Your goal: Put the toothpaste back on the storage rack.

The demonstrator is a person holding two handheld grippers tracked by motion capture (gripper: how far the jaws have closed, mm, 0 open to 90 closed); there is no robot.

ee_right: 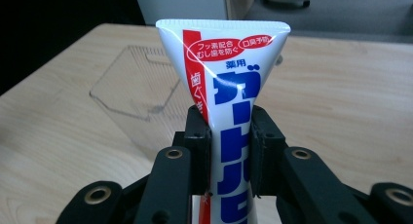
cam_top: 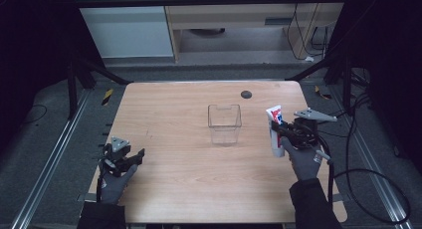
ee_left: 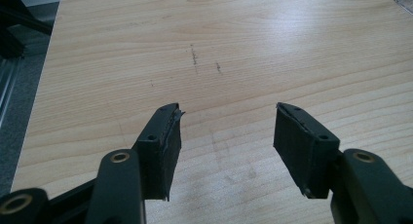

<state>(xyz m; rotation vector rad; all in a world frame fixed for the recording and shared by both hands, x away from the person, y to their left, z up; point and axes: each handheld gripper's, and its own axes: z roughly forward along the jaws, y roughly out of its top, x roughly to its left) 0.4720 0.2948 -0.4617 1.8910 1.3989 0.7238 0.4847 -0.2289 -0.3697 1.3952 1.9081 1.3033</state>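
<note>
High view: my right hand hides the lower end of the tube [cam_top: 274,127], which my right claw [cam_top: 283,132] holds upright, right of the box [cam_top: 224,123]; the clear box has nothing in it. My left claw [cam_top: 130,158] rests at the table's [cam_top: 189,179] left edge.

Left claw view: the jaws gape over bare wood.

Right claw view: the jaws pinch the tube [ee_right: 229,102], its bottom cut off.

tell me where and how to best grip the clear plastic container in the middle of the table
Grip one side wall of the clear plastic container at its rim, coming straight down from above. It stands upright with its mouth open, so one jaw can slip inside and the other outside a thin, flat wall. The left gripper is open and empty; the right gripper holds the toothpaste tube.
</note>
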